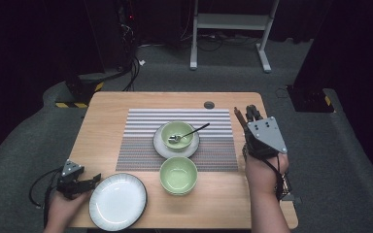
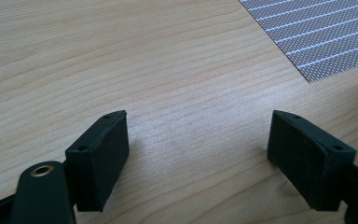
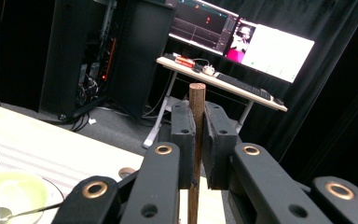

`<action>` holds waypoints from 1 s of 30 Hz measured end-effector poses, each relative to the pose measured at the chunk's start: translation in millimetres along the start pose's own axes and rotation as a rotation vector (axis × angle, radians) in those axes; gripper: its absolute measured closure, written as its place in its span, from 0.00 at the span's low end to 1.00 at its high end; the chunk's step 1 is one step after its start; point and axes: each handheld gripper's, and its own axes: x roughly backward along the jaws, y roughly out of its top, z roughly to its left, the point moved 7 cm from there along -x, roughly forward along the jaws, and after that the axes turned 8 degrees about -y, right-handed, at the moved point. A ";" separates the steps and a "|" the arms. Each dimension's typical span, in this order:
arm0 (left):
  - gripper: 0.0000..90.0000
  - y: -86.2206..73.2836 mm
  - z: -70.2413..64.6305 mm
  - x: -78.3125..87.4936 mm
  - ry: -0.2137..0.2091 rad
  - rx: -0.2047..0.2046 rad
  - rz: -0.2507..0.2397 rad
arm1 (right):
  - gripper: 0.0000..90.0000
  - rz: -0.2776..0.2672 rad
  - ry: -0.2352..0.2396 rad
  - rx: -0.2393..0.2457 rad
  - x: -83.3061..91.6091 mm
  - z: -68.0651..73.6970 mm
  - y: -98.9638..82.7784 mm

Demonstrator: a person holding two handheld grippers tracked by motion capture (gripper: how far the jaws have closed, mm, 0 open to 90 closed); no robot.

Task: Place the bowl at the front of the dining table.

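**Right gripper clamped on a wooden stick; left gripper wide at the near-left corner**

The right gripper (image 1: pixel 253 114) is held over the right edge of the tabletop (image 1: pixel 107 116), the hand (image 1: pixel 264 167) behind it and the forearm coming in from the near edge. Its jaws point away toward the far edge and stand narrow, pressed on a thin wooden stick (image 3: pixel 196 140) that runs upright between the pads and pokes out past their tips; in the high view the stick (image 1: pixel 239 117) shows just left of the jaws. The left gripper (image 1: pixel 88 182) rests low at the near-left corner, jaws wide apart with bare wood between them, tips just beside the white plate (image 1: pixel 118 200).

Count: two green bowls, one (image 1: pixel 178 175) near the middle of the near edge, the other (image 1: pixel 178 136) standing on a saucer (image 1: pixel 161 148); one spoon (image 1: pixel 188 133) lying in that far bowl; one white plate; one striped placemat (image 1: pixel 141 141) at the centre.

The surface is pale wood with rounded corners. Around it lie grey carpet, black curtains, a white-legged desk (image 3: pixel 223 83) bearing lit monitors (image 3: pixel 242 39), and a dark equipment rack (image 3: pixel 98 51).
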 end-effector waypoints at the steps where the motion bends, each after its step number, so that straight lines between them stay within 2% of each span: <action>1: 0.23 0.0 0.0 0.0 -0.001 0.000 0.000 | 0.93 -0.003 0.002 0.000 0.8 0.1 1.4; 10: 0.23 0.0 0.0 0.0 0.000 0.000 0.000 | 0.94 -0.028 0.007 -0.031 4.4 -5.1 14.7; 20: 0.23 0.0 -0.1 0.0 -0.001 0.001 0.001 | 0.94 -0.045 0.009 -0.035 8.0 -5.6 21.9; 30: 0.23 0.0 0.0 0.0 -0.001 0.000 0.001 | 0.94 -0.083 0.025 -0.045 17.7 -3.2 38.0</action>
